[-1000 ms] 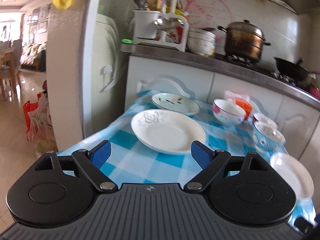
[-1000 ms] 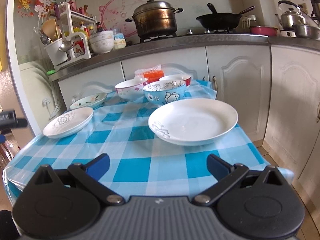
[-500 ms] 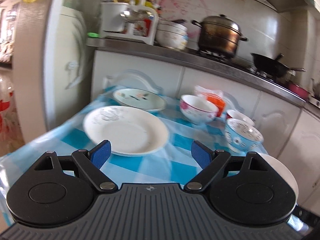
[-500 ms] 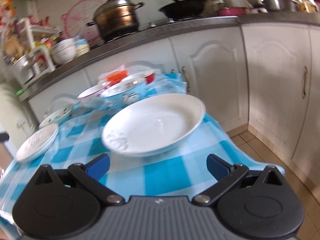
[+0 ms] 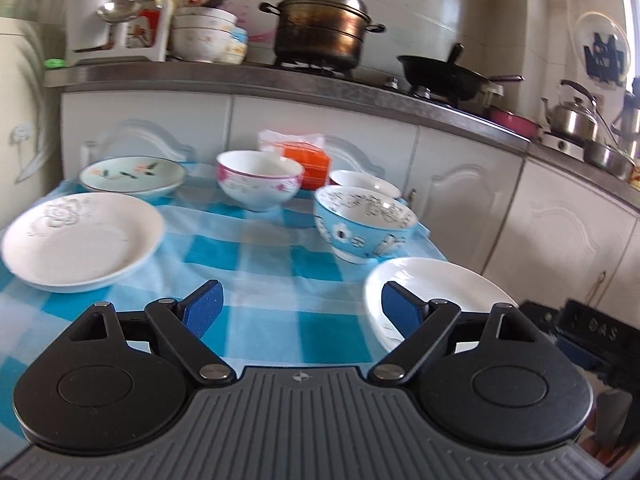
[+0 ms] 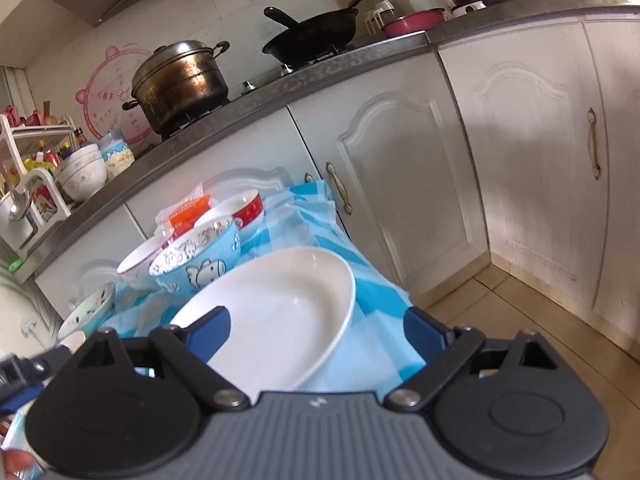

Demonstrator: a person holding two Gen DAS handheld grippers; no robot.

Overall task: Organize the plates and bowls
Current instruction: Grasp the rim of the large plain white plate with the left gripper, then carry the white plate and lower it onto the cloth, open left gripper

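Observation:
On the blue-checked table (image 5: 272,264) stand a white plate with a grey flower (image 5: 80,240), a pale green plate (image 5: 132,178), a pink-rimmed bowl (image 5: 258,184), a blue cartoon bowl (image 5: 362,226), a small red bowl (image 5: 364,180) and a plain white plate (image 5: 432,292). My left gripper (image 5: 302,308) is open and empty over the near table edge. My right gripper (image 6: 320,330) is open, with the plain white plate's (image 6: 280,320) right rim between its fingers. The blue bowl (image 6: 196,260) and red bowl (image 6: 240,212) lie beyond it.
An orange packet (image 5: 306,156) lies at the table's back. White cabinets (image 6: 400,200) and a counter with a steel pot (image 5: 324,28), a black wok (image 5: 440,72) and stacked bowls (image 5: 208,40) stand behind. Tiled floor (image 6: 520,320) lies right of the table.
My left gripper has swung right, away from the flowered plate toward the table's middle. My right gripper has tilted and moved in over the plain white plate's right rim. Both stay open.

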